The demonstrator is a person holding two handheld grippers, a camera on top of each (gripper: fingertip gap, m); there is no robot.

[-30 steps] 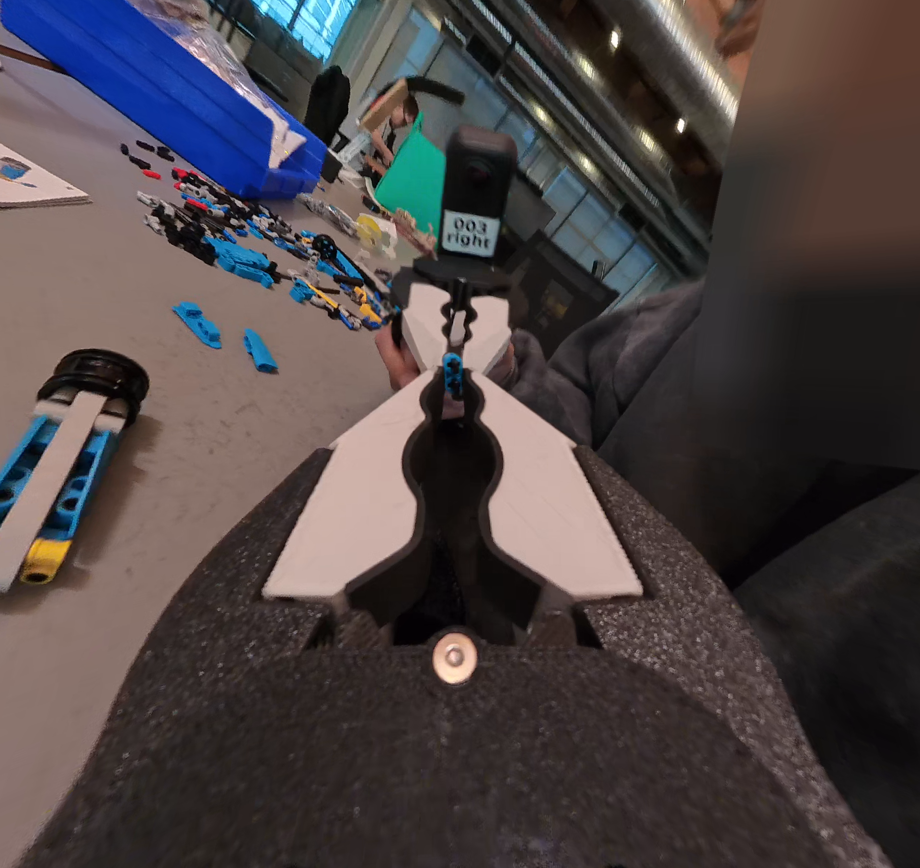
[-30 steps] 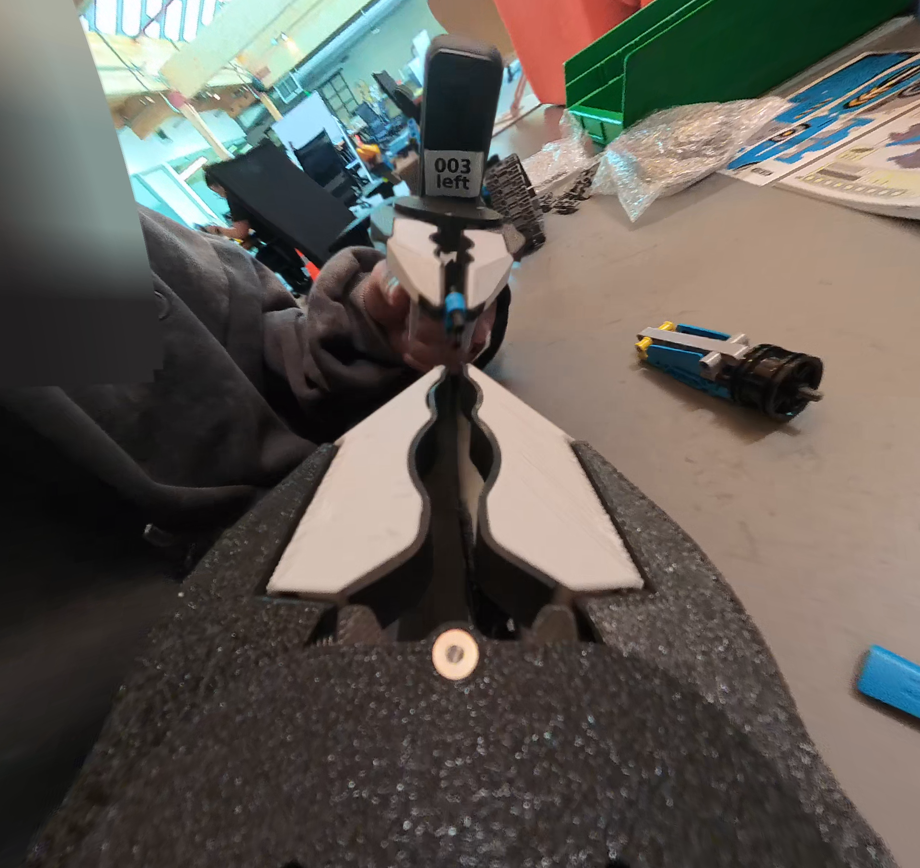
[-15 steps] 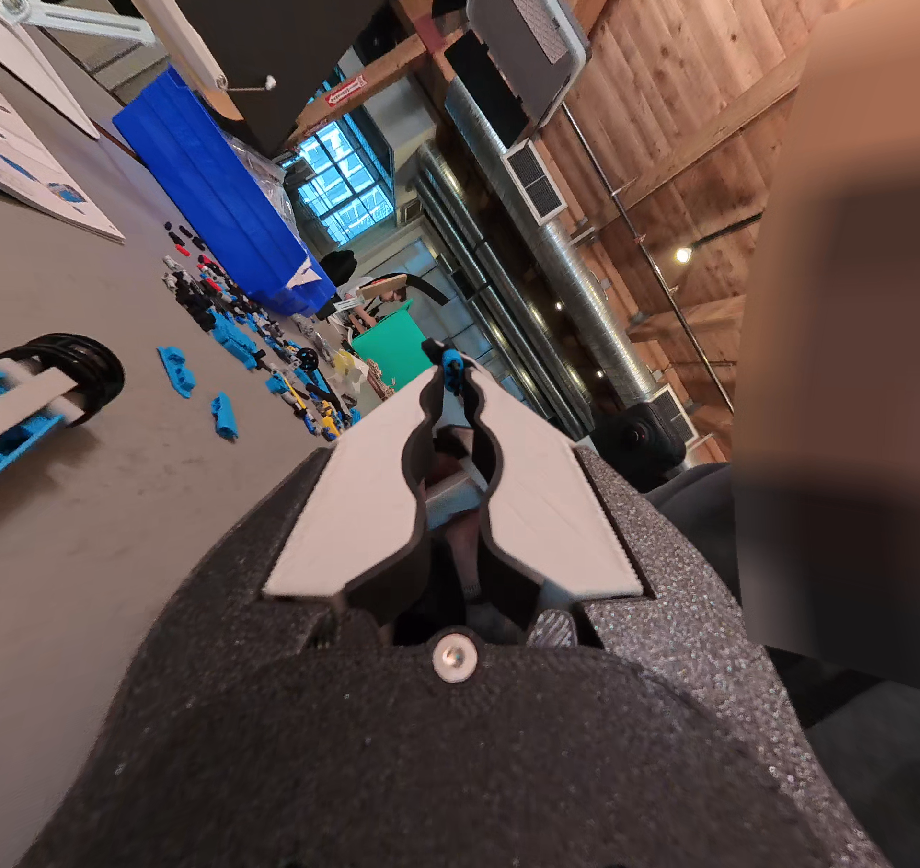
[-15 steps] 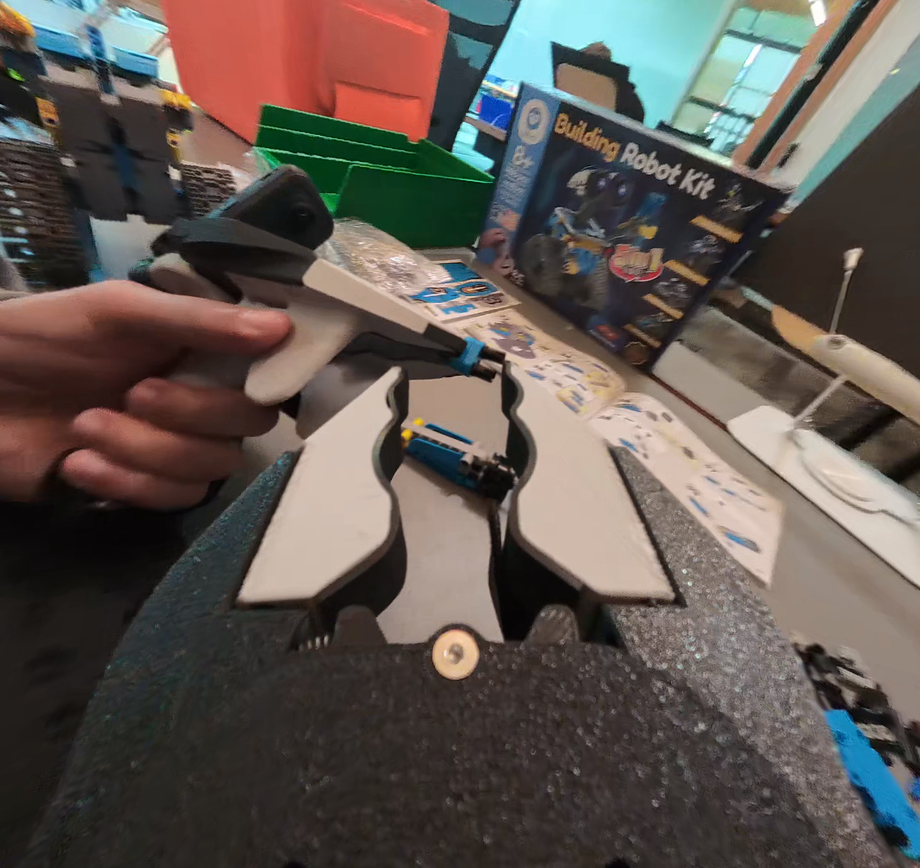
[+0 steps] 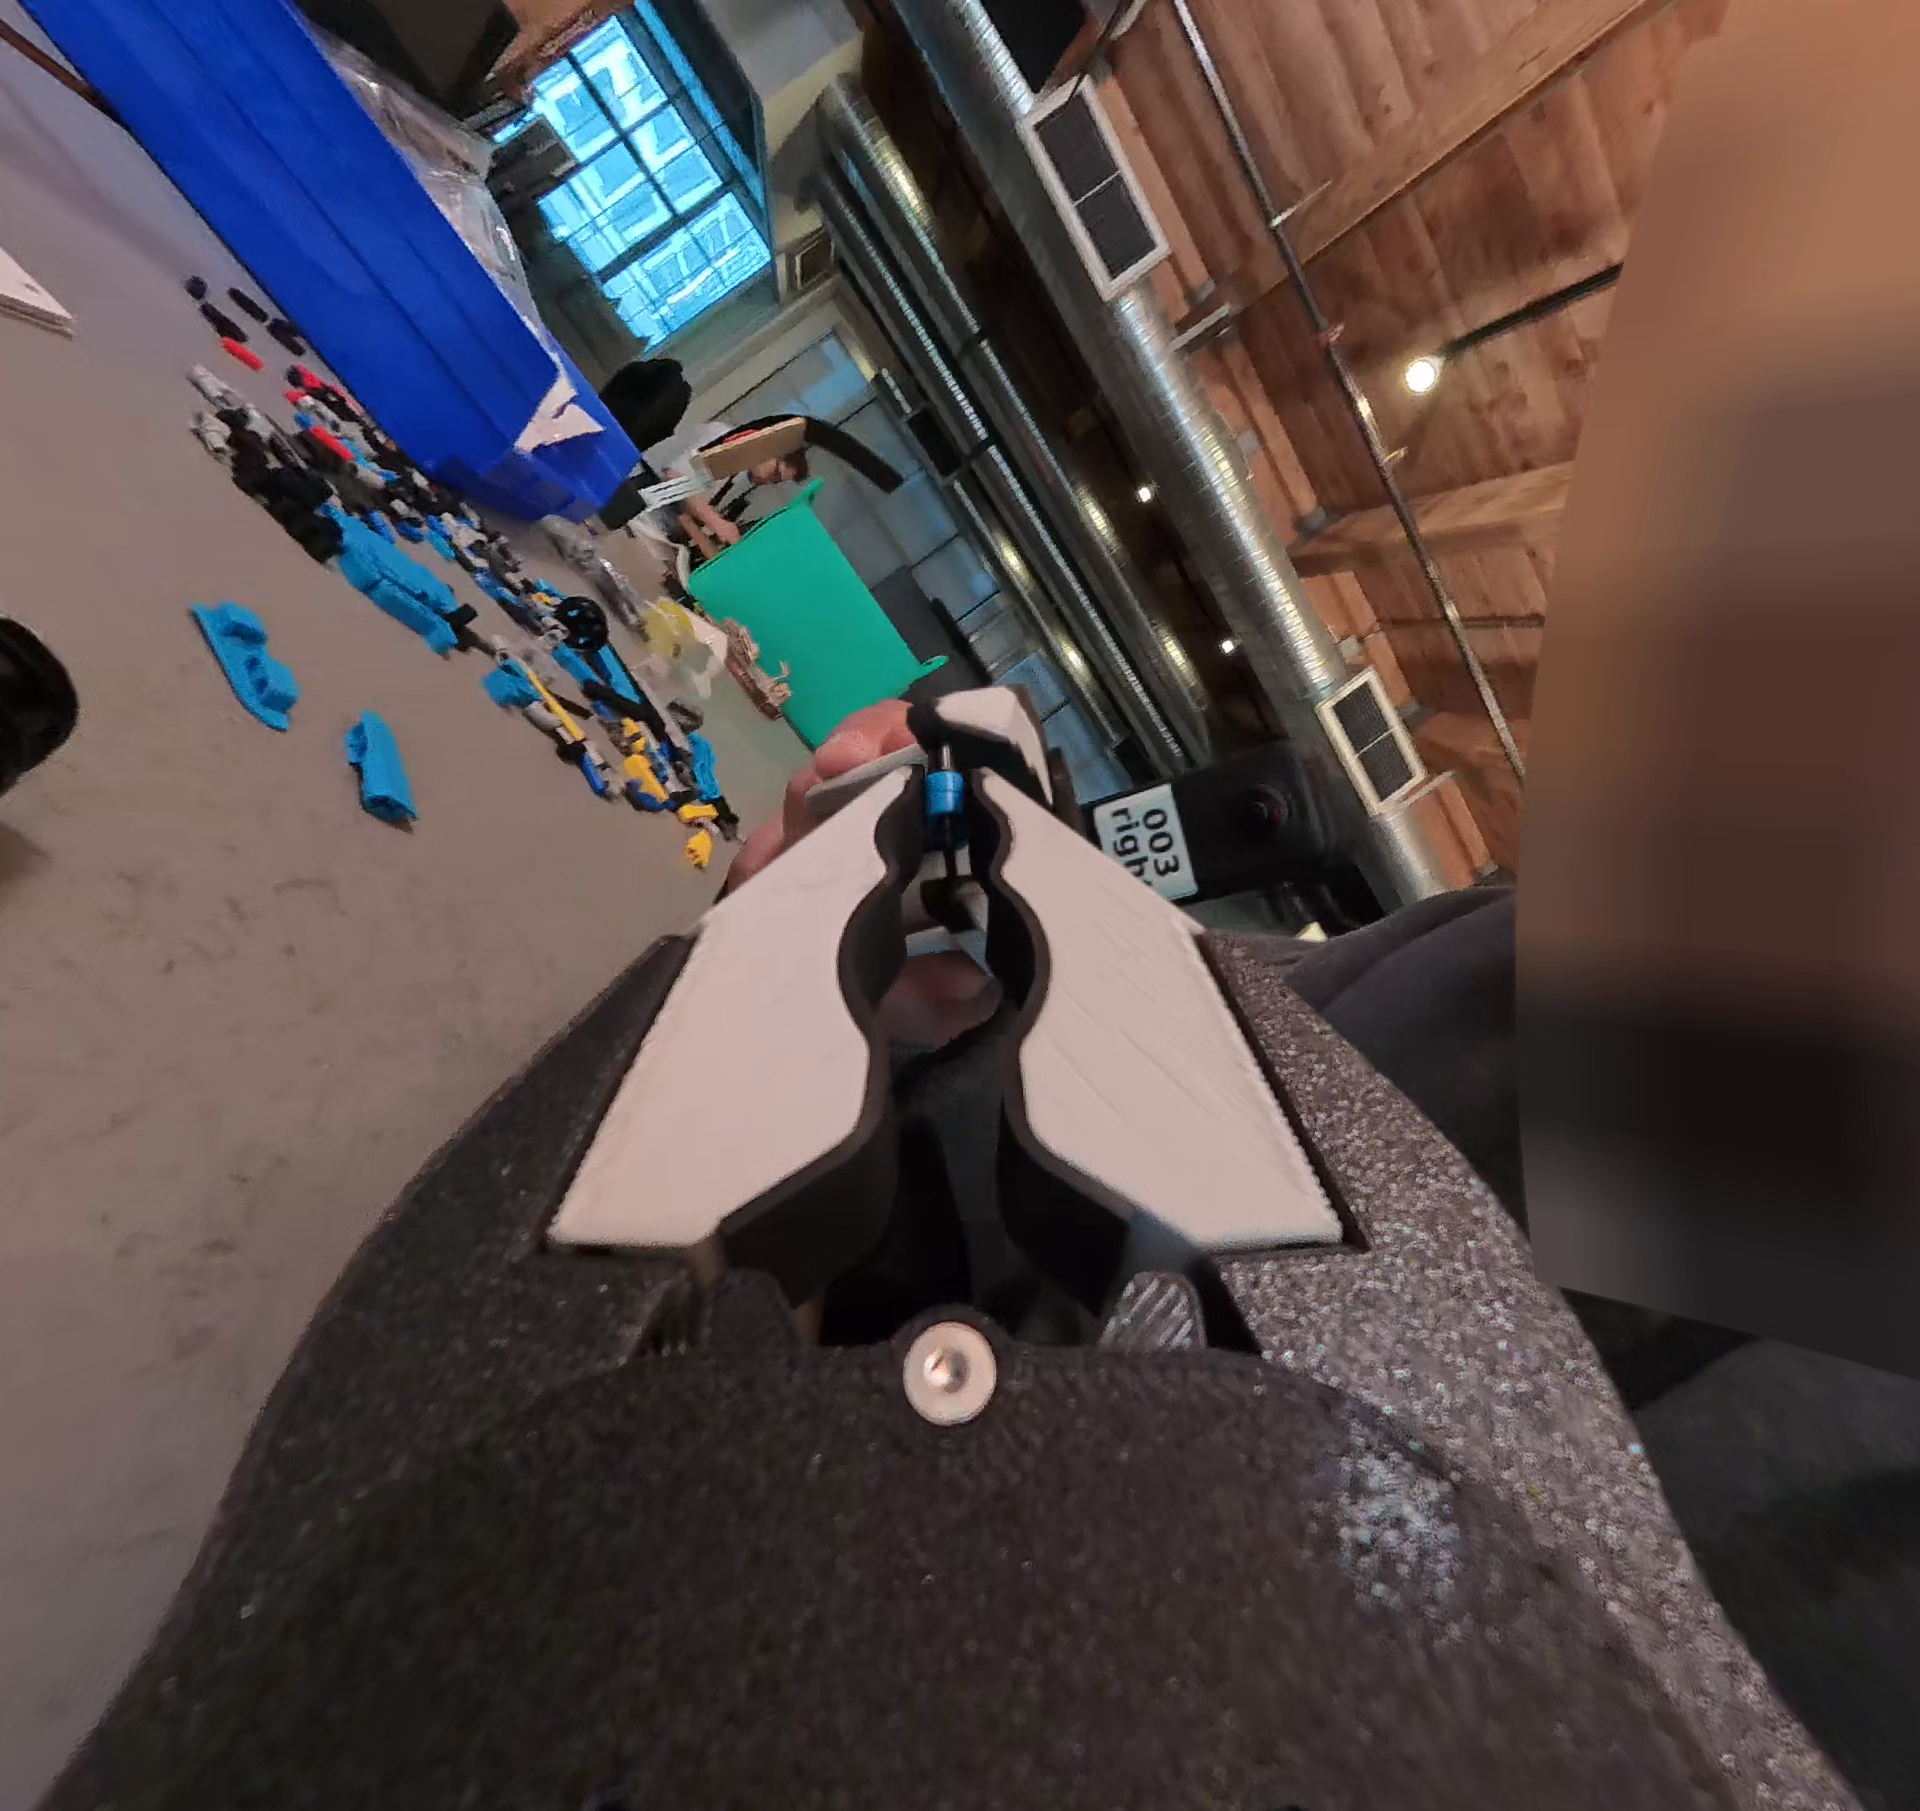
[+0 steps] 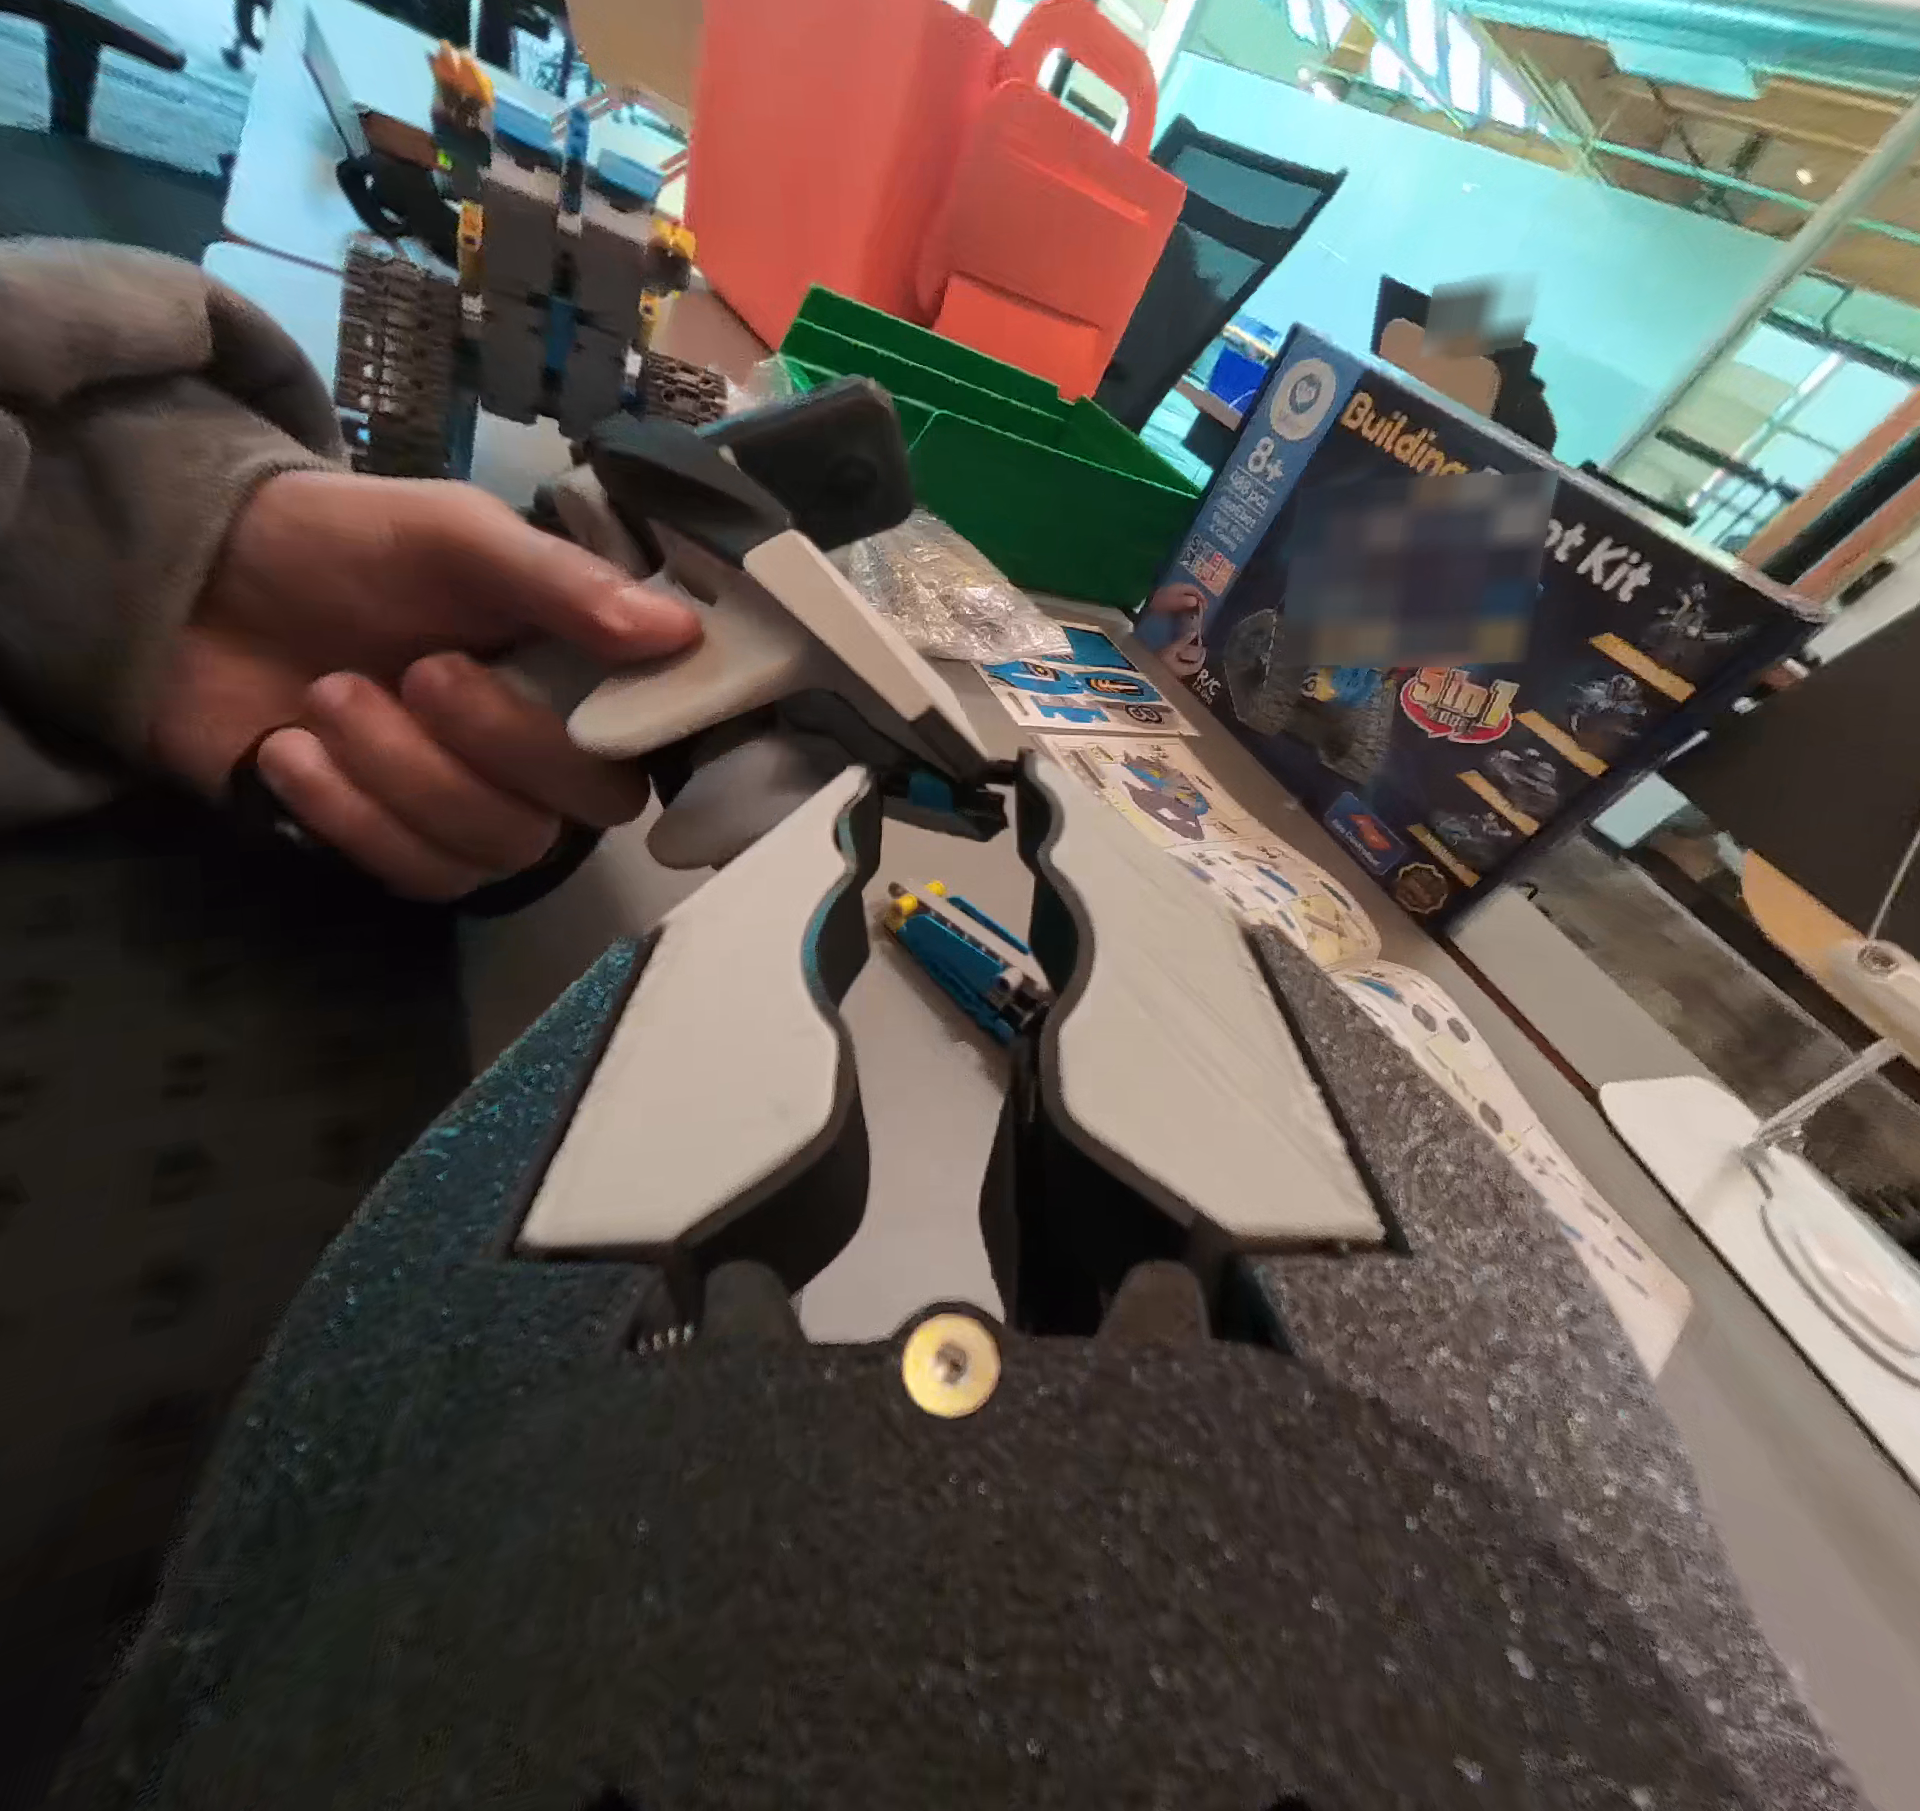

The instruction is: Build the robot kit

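Grey tabletop (image 5: 208, 982) strewn with small blue, black and yellow plastic building pieces (image 5: 436, 577). Above it, the right gripper (image 6: 940, 785) stands spread wide, empty. The left gripper (image 5: 943, 811) is clamped on a tiny blue-and-black plastic connector pin (image 5: 943, 805): light, rigid, probably slippery, so pinch its exposed black end.

A grey table (image 6: 914, 1117) carries a small blue-and-yellow brick assembly (image 6: 961, 961). Beyond it lie printed sheets (image 6: 1164, 795), with a dark kit box (image 6: 1455, 639) and green bins (image 6: 997, 452) farther back.
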